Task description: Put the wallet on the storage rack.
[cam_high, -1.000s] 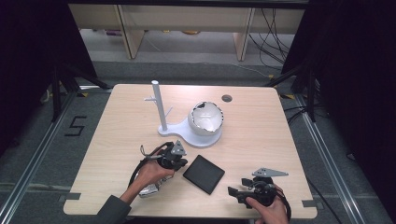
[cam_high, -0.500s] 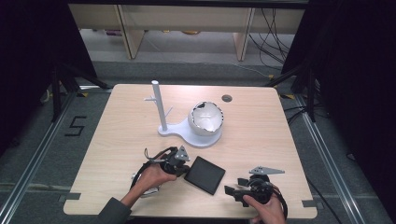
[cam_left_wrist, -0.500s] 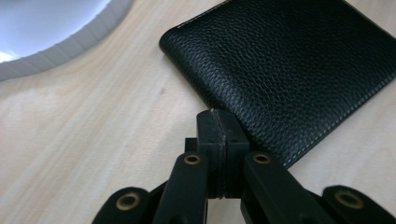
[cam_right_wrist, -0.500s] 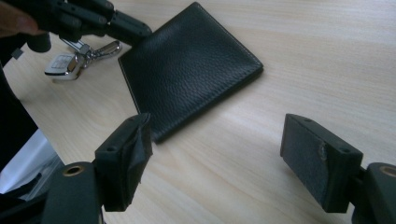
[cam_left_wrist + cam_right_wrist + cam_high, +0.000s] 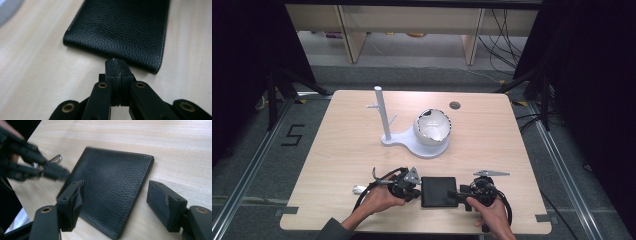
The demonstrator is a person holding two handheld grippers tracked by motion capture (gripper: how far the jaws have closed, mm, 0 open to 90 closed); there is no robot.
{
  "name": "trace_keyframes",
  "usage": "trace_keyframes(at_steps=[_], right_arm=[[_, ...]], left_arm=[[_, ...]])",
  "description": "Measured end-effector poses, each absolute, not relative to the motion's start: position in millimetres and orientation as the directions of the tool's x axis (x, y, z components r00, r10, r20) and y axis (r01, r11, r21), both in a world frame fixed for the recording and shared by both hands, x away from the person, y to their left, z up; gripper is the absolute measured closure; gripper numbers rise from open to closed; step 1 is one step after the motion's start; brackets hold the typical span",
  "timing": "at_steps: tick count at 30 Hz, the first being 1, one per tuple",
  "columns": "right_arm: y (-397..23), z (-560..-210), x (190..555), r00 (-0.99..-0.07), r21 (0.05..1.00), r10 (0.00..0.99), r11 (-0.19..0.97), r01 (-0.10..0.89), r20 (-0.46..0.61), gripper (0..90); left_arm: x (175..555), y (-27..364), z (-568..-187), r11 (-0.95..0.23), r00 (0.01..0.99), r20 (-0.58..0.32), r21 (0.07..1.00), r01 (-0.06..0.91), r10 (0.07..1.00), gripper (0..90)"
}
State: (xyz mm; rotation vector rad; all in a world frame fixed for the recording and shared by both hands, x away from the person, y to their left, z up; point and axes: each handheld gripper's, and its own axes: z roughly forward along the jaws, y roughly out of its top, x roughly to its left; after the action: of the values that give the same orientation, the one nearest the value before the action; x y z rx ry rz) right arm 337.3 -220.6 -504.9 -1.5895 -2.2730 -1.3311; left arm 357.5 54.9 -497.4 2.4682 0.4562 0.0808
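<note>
Now the black leather wallet (image 5: 439,191) lies flat near the front edge of the wooden surface (image 5: 342,135), between the two hands. At its left edge, the left tool (image 5: 116,65) has its jaws pressed together, tips touching the wallet's rim. On the right, the right tool (image 5: 117,202) stands wide, jaws just closing, straddling the wallet's near corner without pressing it.

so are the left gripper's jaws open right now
No, in the left gripper view the left gripper has its jaws pressed together, tips at the edge of the black wallet.
</note>
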Motion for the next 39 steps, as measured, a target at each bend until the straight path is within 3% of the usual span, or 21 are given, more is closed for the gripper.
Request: trace_keyframes(at_steps=[13,18,26,27,32,35,37,39], right_arm=[[-215,-511,347,-0.41,0.57,0.737,0.042,0.821,0.537,33.0],[-217,-511,343,-0.318,0.51,0.712,-0.066,0.858,0.626,33.4],[-223,-509,341,-0.242,0.454,0.677,-0.151,0.878,0.695,39.5],[-225,-512,343,-0.288,0.505,0.69,-0.131,0.853,0.665,39.8],[-225,-511,343,-0.273,0.49,0.684,-0.141,0.86,0.676,41.2],[-220,-518,343,-0.269,0.447,0.627,-0.143,0.883,0.731,52.5],[-212,-512,339,-0.278,0.457,0.645,-0.125,0.881,0.712,54.6],[-215,-509,341,-0.347,0.512,0.649,-0.077,0.856,0.677,59.7]], left_arm=[[353,51,-499,-0.749,0.942,-0.067,0.589,0.304,0.329,88.9],[353,49,-499,-0.747,0.942,-0.068,0.592,0.304,0.329,88.9],[352,48,-498,-0.75,0.943,-0.056,0.591,0.296,0.327,88.9],[352,48,-498,-0.75,0.943,-0.056,0.591,0.296,0.327,88.9],[351,48,-499,-0.751,0.943,-0.055,0.591,0.294,0.327,88.9],[349,44,-500,-0.735,0.943,-0.082,0.606,0.304,0.323,88.9],[349,42,-498,-0.764,0.949,-0.044,0.583,0.278,0.311,88.5],[350,43,-497,-0.764,0.949,-0.037,0.584,0.276,0.315,87.3]])
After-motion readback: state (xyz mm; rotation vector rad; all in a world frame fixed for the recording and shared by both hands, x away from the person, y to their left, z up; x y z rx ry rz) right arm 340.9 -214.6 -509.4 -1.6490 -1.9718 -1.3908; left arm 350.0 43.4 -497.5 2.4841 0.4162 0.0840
